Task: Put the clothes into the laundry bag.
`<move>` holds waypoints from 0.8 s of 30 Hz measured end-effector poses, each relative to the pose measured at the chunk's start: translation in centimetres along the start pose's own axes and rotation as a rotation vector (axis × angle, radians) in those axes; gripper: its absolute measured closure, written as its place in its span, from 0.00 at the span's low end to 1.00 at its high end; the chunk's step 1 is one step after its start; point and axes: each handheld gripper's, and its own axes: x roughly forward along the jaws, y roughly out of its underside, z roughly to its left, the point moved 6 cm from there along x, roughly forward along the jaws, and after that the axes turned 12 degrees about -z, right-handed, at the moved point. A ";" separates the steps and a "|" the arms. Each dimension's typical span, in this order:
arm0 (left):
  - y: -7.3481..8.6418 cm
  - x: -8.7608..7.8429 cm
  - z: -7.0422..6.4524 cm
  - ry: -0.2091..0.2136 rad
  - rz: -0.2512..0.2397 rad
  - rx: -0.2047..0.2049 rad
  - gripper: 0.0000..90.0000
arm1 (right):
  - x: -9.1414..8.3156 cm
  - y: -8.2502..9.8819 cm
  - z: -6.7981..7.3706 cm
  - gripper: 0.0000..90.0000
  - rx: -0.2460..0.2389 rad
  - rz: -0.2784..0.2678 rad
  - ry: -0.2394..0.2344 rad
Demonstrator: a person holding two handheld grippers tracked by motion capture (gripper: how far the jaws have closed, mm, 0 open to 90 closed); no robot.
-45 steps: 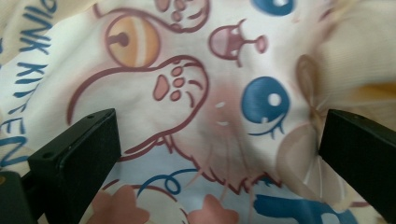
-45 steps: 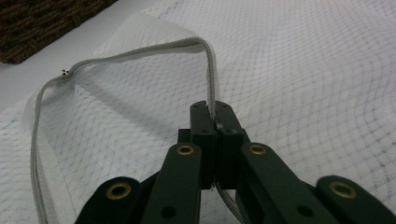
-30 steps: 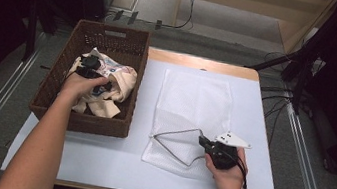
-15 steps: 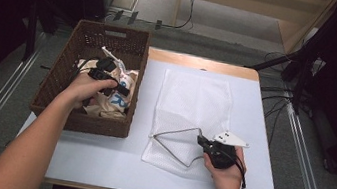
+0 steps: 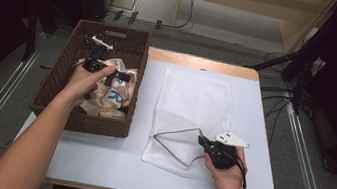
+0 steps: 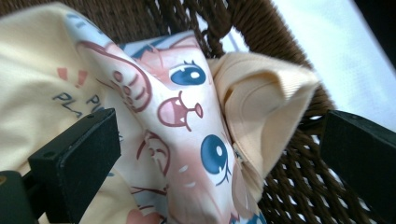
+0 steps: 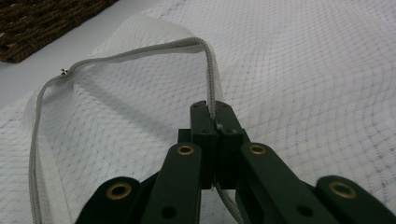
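High view first, working from the left: the wicker basket (image 5: 88,82) sits on the left edge of the table (image 5: 110,164) with a cream cartoon-print garment (image 5: 114,97) bunched inside it, and the left gripper (image 5: 120,75) hangs right over that pile. Its jaws have just been opening and now stand wide apart; in the left gripper view a raised fold of the garment (image 6: 187,140) pokes up between them, but the pads aren't pressing on it, so nothing's actually gripped yet. Looks to me like it's lining up for a fresh pinch.

Moving right, the white mesh laundry bag (image 5: 194,108) lies flat on the table beside the basket. The right gripper (image 5: 203,142) is clamped tight on the bag's zipper edge (image 7: 205,65), lifting it so the mouth gapes open toward the basket, presumably so the garment can go straight in.
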 end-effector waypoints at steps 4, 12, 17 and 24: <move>1.0 1.9 0.8 -0.238 0.093 0.060 0.00 | 0.1 0.0 0.0 1.00 -0.002 -0.001 0.001; 3.0 2.9 3.6 -0.401 0.233 0.082 0.00 | 0.0 0.1 -0.1 1.00 0.000 0.001 -0.002; 3.8 3.6 3.7 -0.357 0.241 0.061 0.00 | -0.1 0.1 0.0 1.00 0.001 0.001 -0.003; 3.5 3.2 2.0 -0.249 0.226 0.112 0.44 | -0.1 0.1 -0.1 1.00 0.000 0.000 -0.002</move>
